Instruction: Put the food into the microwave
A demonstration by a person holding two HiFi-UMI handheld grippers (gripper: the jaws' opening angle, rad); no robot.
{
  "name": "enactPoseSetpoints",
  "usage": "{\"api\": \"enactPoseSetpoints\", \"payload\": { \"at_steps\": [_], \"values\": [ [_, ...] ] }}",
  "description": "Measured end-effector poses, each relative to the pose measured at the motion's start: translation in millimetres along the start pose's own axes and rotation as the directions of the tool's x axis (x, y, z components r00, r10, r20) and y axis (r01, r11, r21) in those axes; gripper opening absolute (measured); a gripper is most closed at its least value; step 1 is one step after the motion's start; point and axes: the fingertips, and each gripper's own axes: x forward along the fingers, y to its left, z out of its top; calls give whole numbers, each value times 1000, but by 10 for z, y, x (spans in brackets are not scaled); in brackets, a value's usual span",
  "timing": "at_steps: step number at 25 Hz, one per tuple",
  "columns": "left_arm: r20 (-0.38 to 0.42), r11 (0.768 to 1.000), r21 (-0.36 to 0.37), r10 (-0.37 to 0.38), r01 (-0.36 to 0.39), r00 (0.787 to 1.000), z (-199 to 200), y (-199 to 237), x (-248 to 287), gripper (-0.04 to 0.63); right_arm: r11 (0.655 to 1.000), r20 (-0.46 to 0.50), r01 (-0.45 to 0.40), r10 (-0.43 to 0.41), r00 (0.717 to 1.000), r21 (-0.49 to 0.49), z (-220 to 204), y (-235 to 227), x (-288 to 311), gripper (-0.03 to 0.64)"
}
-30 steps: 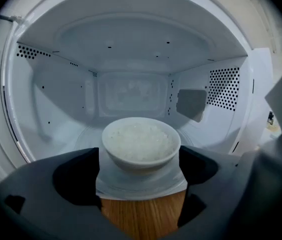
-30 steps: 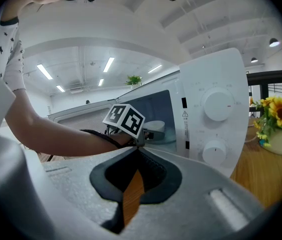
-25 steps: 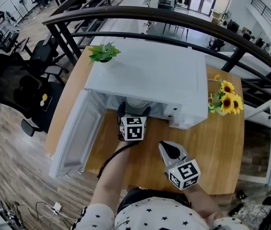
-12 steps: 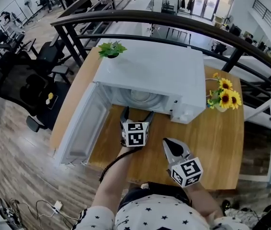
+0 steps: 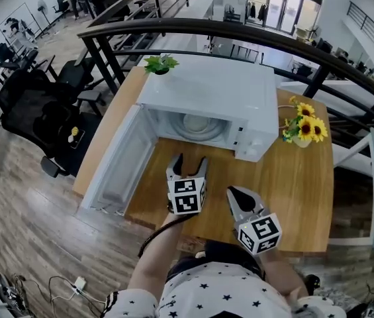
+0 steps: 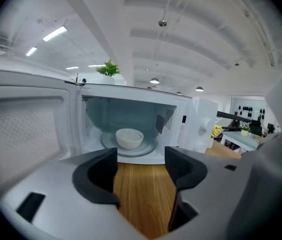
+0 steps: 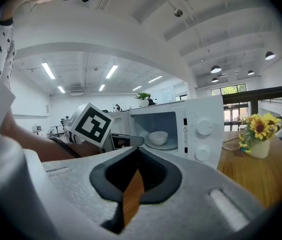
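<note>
The left gripper (image 5: 188,165) hangs over the wooden table (image 5: 292,191), its jaws half apart and just closing on nothing. The right gripper (image 5: 235,193) is pinched to a slit, empty. The white bowl (image 6: 129,138) sits inside the open microwave (image 5: 206,91), its contents hidden; the panel label is too small to read

- I, the right gripper (image 7: 136,153), hold my jaws together with nothing in them;
- the white microwave (image 7: 203,129) stands open ahead, a white bowl (image 7: 158,137) inside;
- the left gripper's marker cube (image 7: 91,125) sits at left;
- sunflowers (image 7: 259,126) stand right on the wooden table (image 7: 253,181)
</note>
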Motion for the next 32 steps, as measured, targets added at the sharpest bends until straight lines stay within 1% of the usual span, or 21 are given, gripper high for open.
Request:
{"api": "enactPoseSetpoints", "payload": {
  "at_steps": [2,8,11,15,17,22,32],
  "values": [
    [18,1000,-19,3,-2,1000,15,-30,-153,268,1000,7,3,-3,1000,-7,13,37,-61,5],
    [70,999,-55,2,2,998,61,-124,-631,193,1000,33,13,-12,999,-28,66,150,-220,5],
    [77,999,-49,15,-11,997,38,-146,-867,127,999,41,16,-15,999,-36,66,217,-300,5],
    [88,999,-23,33,-31,996,-42,-182,-1158,78,999,50,21,-19,999,-42,58,285,-408,5],
    [88,999,-33,29,-26,996,-102,-201,-1286,52,999,53,21,-19,998,-43,44,318,-461,5],
    [80,998,-56,9,-5,997,-211,-209,-1568,29,999,60,21,-19,998,-44,13,419,-564,5],
    [97,997,-74,8,0,995,-320,-154,-1912,8,998,69,4,0,998,-58,-39,580,-650,5]
  ]
}}
